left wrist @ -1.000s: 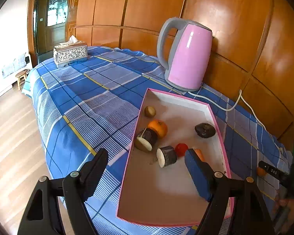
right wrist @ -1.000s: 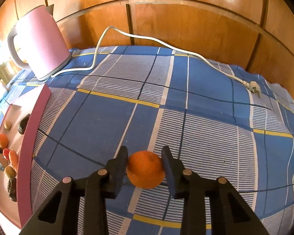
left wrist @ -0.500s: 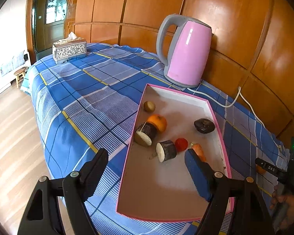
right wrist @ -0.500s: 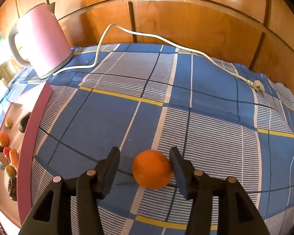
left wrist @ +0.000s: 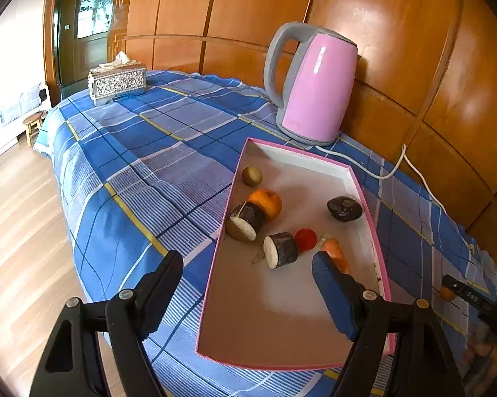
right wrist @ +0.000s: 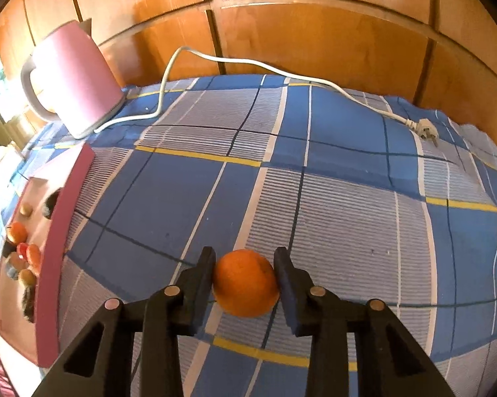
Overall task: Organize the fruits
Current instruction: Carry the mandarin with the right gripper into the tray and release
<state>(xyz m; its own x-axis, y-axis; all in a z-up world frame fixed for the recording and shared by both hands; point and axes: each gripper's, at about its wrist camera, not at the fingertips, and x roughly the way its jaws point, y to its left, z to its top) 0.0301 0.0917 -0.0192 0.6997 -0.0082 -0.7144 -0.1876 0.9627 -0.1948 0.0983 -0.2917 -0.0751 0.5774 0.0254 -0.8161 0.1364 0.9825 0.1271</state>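
Note:
An orange sits between the fingers of my right gripper, which is shut on it just above the blue checked cloth. The orange also shows small at the far right of the left wrist view. The pink-rimmed tray holds an orange, a kiwi, two cut dark pieces, a red fruit, a carrot and a dark fruit. My left gripper is open and empty, held above the tray's near left side.
A pink kettle stands behind the tray, its white cord trailing across the cloth to a plug. A tissue box sits at the far left corner. Wood panelling backs the table; the floor drops off at left.
My right gripper opened around the orange half a second ago and has now shut on it again. The left gripper has drawn back and risen slightly over the tray.

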